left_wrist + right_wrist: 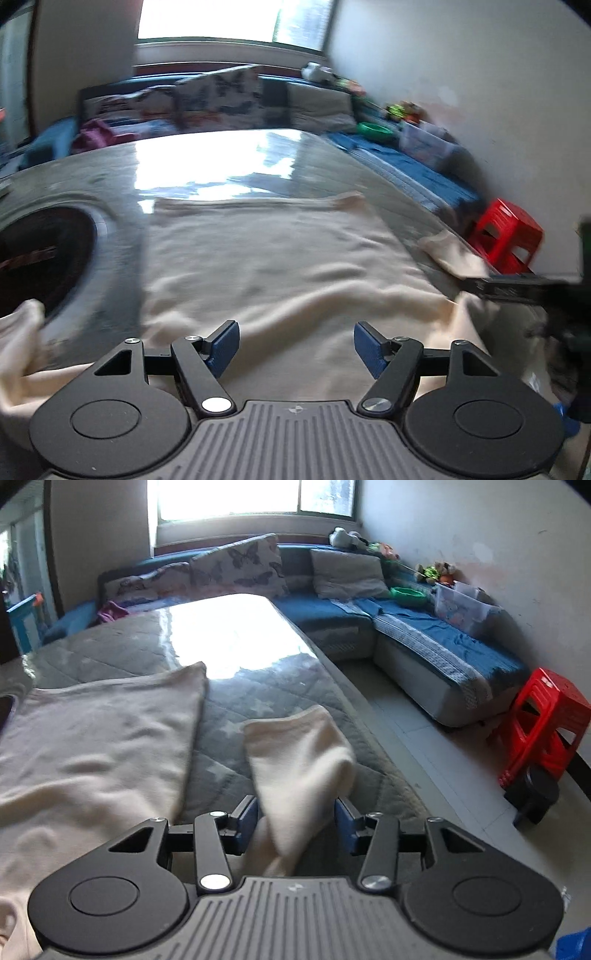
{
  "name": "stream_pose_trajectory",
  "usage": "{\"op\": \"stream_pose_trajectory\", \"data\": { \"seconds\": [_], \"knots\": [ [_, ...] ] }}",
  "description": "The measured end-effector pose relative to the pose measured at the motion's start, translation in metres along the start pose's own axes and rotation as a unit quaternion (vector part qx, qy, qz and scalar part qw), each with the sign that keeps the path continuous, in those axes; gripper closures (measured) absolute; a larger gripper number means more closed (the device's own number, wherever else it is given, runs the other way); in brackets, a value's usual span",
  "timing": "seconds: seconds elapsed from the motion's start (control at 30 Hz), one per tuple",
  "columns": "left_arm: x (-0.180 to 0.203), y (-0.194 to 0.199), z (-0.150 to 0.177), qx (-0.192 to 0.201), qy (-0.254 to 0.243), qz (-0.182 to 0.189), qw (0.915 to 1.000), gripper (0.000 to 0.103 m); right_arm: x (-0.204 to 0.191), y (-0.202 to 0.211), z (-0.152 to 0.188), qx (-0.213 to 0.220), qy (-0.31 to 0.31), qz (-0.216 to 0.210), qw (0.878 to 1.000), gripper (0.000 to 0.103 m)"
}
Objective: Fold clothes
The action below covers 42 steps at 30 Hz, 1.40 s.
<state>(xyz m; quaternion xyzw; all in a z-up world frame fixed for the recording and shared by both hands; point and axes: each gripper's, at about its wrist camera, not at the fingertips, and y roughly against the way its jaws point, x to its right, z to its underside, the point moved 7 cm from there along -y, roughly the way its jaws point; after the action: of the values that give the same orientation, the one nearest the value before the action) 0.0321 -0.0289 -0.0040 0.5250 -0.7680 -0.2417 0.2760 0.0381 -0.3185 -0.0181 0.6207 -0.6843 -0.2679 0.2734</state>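
A cream long-sleeved garment (pixel 258 258) lies spread flat on the grey quilted table top (pixel 325 162). My left gripper (pixel 295 347) hovers open over the garment's near part, with nothing between its blue pads. In the right wrist view the garment's body (pixel 103 746) lies to the left and one sleeve (pixel 299 746) runs out across the star-patterned cover (pixel 229 716). The near end of that sleeve lies between the jaws of my right gripper (pixel 295 819). The jaws stand apart and the pads do not press on the cloth.
A dark round object (pixel 40 254) sits on the table left of the garment. The table's right edge drops to a tiled floor (pixel 424 738). A red plastic stool (pixel 546 723), a small black container (pixel 535 794) and a blue corner sofa (pixel 424 635) stand beyond.
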Motion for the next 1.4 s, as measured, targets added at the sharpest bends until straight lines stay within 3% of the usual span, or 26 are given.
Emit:
{"op": "stream_pose_trajectory", "data": {
  "seconds": [0.17,0.33,0.4,0.57,0.67,0.9,1.07,1.23,1.4],
  "knots": [
    [0.039,-0.011,0.011,-0.017,-0.049,0.045,0.9977,0.031,0.035,0.01,0.007,0.014,-0.018,0.054,0.998,0.055],
    [0.063,-0.02,0.024,-0.034,-0.089,0.071,0.993,0.031,0.084,0.026,0.015,0.031,-0.054,0.141,0.988,0.055],
    [0.068,-0.022,0.029,-0.041,-0.098,0.077,0.9913,0.031,0.097,0.031,0.018,0.034,-0.066,0.157,0.985,0.055],
    [0.082,-0.023,0.036,-0.051,-0.121,0.096,0.9867,0.031,0.09,0.041,0.012,0.051,-0.076,0.108,0.99,0.056],
    [0.09,-0.022,0.04,-0.053,-0.137,0.105,0.9835,0.031,0.066,0.037,0.004,0.057,-0.048,0.077,0.994,0.056],
    [0.092,-0.021,0.042,-0.058,-0.145,0.111,0.9814,0.031,0.03,-0.008,-0.006,0.026,0.006,0.049,0.998,0.056],
    [0.093,-0.022,0.043,-0.059,-0.156,0.116,0.9792,0.031,0.046,-0.006,0.003,0.028,0.034,0.133,0.99,0.055],
    [0.093,-0.021,0.039,-0.061,-0.154,0.13,0.9775,0.031,0.089,0.022,0.017,0.038,0.002,0.217,0.975,0.055],
    [0.097,-0.015,0.028,-0.044,-0.159,0.14,0.9764,0.031,0.109,0.04,0.027,0.041,-0.028,0.224,0.973,0.055]
  ]
}}
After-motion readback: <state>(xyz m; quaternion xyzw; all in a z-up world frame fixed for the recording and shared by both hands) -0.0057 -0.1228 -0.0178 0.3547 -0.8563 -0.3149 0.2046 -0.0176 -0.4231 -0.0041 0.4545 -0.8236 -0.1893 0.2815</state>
